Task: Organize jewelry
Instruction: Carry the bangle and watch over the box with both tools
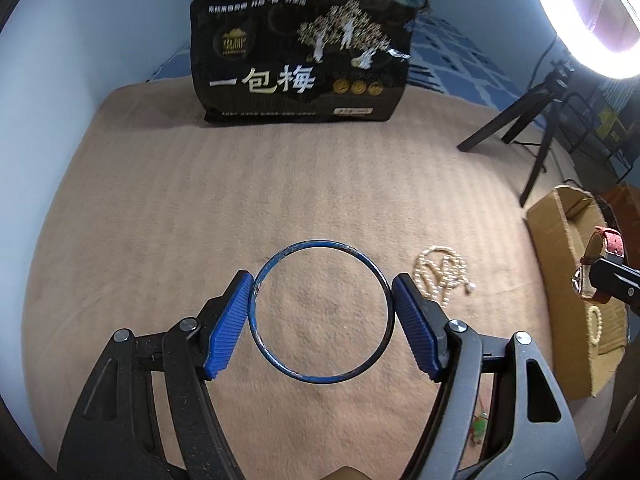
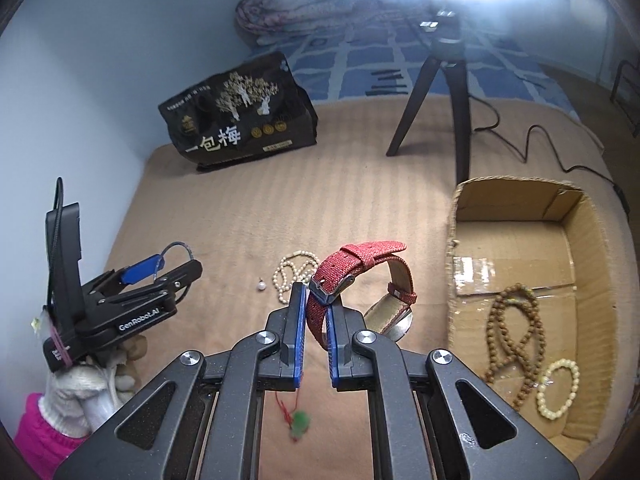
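Observation:
My left gripper (image 1: 322, 286) is shut on a thin blue bangle (image 1: 320, 245), its blue pads pressing the ring's two sides above the tan blanket. It shows at the left in the right wrist view (image 2: 176, 266). My right gripper (image 2: 317, 298) is shut on the strap of a red watch (image 2: 360, 258), held up beside the cardboard box (image 2: 454, 248). The watch also shows at the right edge of the left wrist view (image 1: 600, 264). A pearl necklace (image 1: 440, 272) lies on the blanket; it also shows in the right wrist view (image 2: 290, 272). A brown bead necklace (image 2: 516, 332) and a pale bead bracelet (image 2: 558, 388) lie in the box.
A black snack bag (image 1: 300, 60) stands at the back of the blanket. A black tripod (image 2: 444, 92) with a ring light (image 1: 580, 20) stands behind the box. A green pendant on a red cord (image 2: 298, 424) lies below my right gripper. Folded bedding (image 2: 320, 12) lies far back.

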